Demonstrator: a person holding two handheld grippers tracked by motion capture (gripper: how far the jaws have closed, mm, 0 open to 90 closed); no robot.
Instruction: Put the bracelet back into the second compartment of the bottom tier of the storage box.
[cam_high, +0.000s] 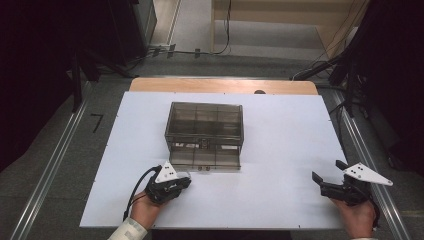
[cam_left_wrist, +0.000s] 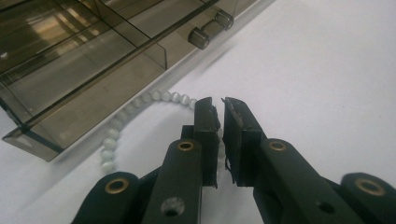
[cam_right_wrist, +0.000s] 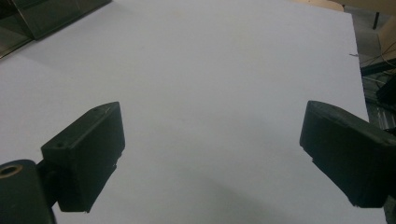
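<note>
1. Beads (cam_left_wrist: 140, 100) lay strung on the white table (cam_high: 280, 150), beside the smoky plastic box (cam_high: 204, 134).
2. Left gripper (cam_left_wrist: 218, 106) pinched the strand, jaws nearly closed.
3. Right gripper (cam_right_wrist: 212, 130) gaped wide, holding nothing.

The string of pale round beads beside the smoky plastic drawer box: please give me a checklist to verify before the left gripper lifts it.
1. String of pale round beads between the nearly closed jaws of the left gripper: cannot tell; the jaws hide that part.
2. Beads clear of the smoky transparent plastic drawer box: not ok, they lie against its front edge.
3. Drawer pulled open: ok.
4. Right gripper out of the way: ok, open over the bare white table.
</note>
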